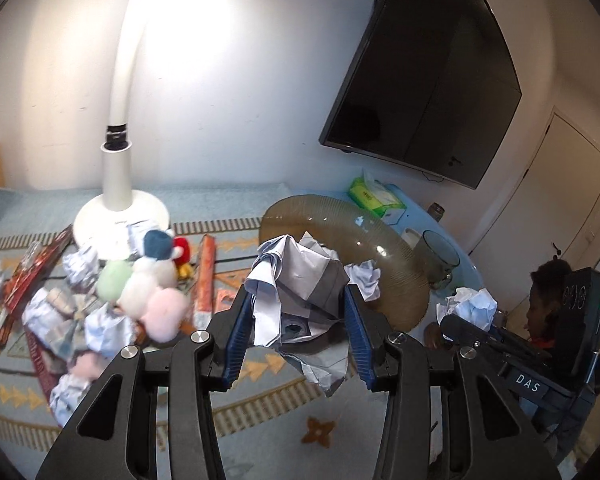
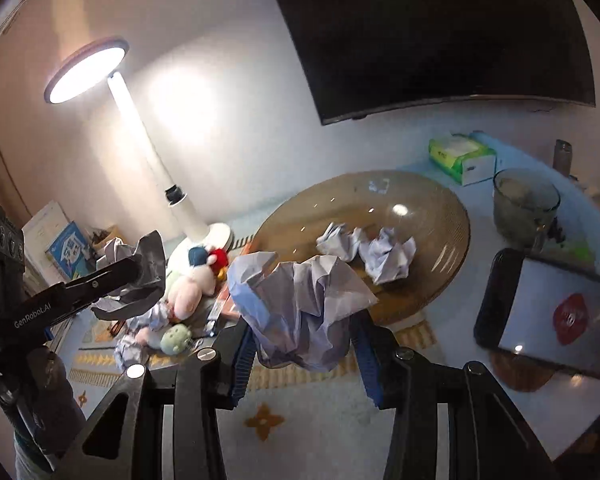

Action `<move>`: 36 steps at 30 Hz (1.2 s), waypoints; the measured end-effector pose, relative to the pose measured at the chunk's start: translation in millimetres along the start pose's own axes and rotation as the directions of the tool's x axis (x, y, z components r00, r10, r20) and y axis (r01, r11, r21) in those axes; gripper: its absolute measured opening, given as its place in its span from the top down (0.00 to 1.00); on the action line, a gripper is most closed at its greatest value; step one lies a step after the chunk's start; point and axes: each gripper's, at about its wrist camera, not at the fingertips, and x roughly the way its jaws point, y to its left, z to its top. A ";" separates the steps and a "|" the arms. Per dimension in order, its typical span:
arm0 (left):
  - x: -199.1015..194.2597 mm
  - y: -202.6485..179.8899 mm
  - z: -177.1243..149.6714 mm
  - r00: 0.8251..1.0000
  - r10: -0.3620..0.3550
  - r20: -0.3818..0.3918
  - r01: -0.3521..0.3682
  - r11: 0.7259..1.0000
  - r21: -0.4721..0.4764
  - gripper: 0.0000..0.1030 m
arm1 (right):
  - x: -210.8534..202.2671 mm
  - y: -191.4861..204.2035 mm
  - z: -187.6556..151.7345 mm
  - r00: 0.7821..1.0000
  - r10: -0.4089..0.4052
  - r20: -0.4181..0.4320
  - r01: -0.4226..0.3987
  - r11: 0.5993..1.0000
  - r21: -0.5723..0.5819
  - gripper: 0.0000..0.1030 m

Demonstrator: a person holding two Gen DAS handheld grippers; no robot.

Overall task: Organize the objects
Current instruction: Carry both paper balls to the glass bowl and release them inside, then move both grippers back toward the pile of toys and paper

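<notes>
Two paper wads (image 1: 300,292) (image 2: 300,312) hiding gripper (image 1: 298,338) (image 2: 304,354) tips, table blurred

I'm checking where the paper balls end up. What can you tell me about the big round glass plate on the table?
The glass plate is wide, round, amber-tinted and see-through, with fine ribbed rings near its rim. It lies flat on the light blue table, reflecting ceiling lights. Two crumpled paper balls rest on it, with a small paper scrap toward the far side. A grey glass cup and green tissue box stand beyond it.
</notes>
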 end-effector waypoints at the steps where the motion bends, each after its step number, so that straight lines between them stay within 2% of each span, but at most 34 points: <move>1: 9.8 -6.9 6.4 1.000 -0.007 -0.006 0.007 1.000 0.011 0.60 | 2.4 -5.6 9.5 1.000 -0.021 0.006 0.021 1.000 0.008 0.58; 4: 37.9 -26.6 20.3 0.999 -0.025 -0.026 0.026 0.999 0.046 0.60 | 16.2 -18.0 32.3 0.998 -0.060 -0.013 0.061 0.997 0.038 0.58; 6: 57.7 -36.3 26.0 0.999 -0.010 -0.038 0.013 0.997 0.070 0.60 | 28.0 -24.5 43.1 0.997 -0.069 -0.026 0.070 0.996 0.051 0.58; 7: 67.2 -39.1 27.9 0.999 -0.003 -0.042 0.007 0.997 0.076 0.59 | 34.3 -26.9 47.8 0.997 -0.065 -0.029 0.066 0.996 0.055 0.55; 8: 75.2 -41.8 29.0 0.999 0.004 -0.039 -0.001 0.996 0.085 0.55 | 42.2 -28.5 51.8 0.997 -0.058 -0.044 0.061 0.997 0.054 0.43; 10: 93.5 -42.9 29.0 0.997 0.041 -0.066 -0.034 0.994 0.107 0.44 | 56.7 -34.3 57.9 0.995 -0.038 -0.095 0.044 0.998 0.055 0.28; 12: 103.8 -35.4 24.3 0.991 0.051 -0.120 -0.041 0.995 0.091 0.44 | 54.8 -42.8 57.6 0.996 -0.050 -0.071 0.055 0.995 0.084 0.28; 16: 77.5 -12.7 4.4 0.994 0.052 -0.100 -0.049 0.998 0.030 0.44 | 40.5 -45.3 46.9 0.997 -0.041 -0.058 0.045 0.997 0.070 0.26; 19: 38.6 3.4 -12.8 0.997 0.047 -0.062 -0.048 0.999 -0.002 0.36 | 34.3 -28.6 30.5 0.998 -0.002 -0.070 0.004 1.000 0.020 0.26; 22: -10.9 22.7 -33.9 0.994 0.109 0.010 -0.109 0.994 -0.014 0.28 | 27.0 -2.4 7.1 0.997 0.034 -0.071 -0.036 0.999 -0.036 0.25; 24: -43.7 43.3 -51.8 0.985 0.165 0.056 -0.163 0.986 -0.039 0.21 | 24.6 19.7 -11.3 0.996 0.058 -0.068 -0.063 0.995 -0.071 0.15; 26: -70.8 65.1 -71.0 0.959 0.270 0.090 -0.265 0.962 -0.060 0.08 | 27.0 37.7 -27.2 0.995 0.074 -0.062 -0.079 0.993 -0.086 0.07; 28: -98.2 94.6 -90.2 0.916 0.385 0.110 -0.374 0.921 -0.112 0.01 | 35.8 49.0 -41.1 0.991 0.104 -0.082 -0.109 0.992 -0.062 0.04; 29: -107.7 111.2 -98.2 0.893 0.436 0.111 -0.420 0.896 -0.145 0.01 | 42.5 52.3 -47.4 0.987 0.122 -0.106 -0.127 0.991 -0.038 0.04; 31: -123.2 149.7 -115.3 0.829 0.552 0.085 -0.529 0.825 -0.199 0.01 | 59.2 59.1 -60.5 0.982 0.127 -0.139 -0.130 0.991 -0.016 0.04; 33: -128.4 186.6 -130.2 0.766 0.642 0.035 -0.617 0.749 -0.242 0.01 | 77.6 65.9 -70.6 0.984 0.075 -0.163 -0.084 0.995 -0.049 0.04; 34: -127.5 202.8 -135.7 0.745 0.667 0.005 -0.643 0.720 -0.261 0.01 | 87.2 69.3 -74.7 0.981 0.070 -0.182 -0.084 0.994 -0.069 0.04; 36: -124.7 223.2 -145.2 0.731 0.682 -0.029 -0.661 0.696 -0.279 0.01 | 96.7 71.0 -79.5 0.979 0.091 -0.185 -0.104 0.993 -0.062 0.04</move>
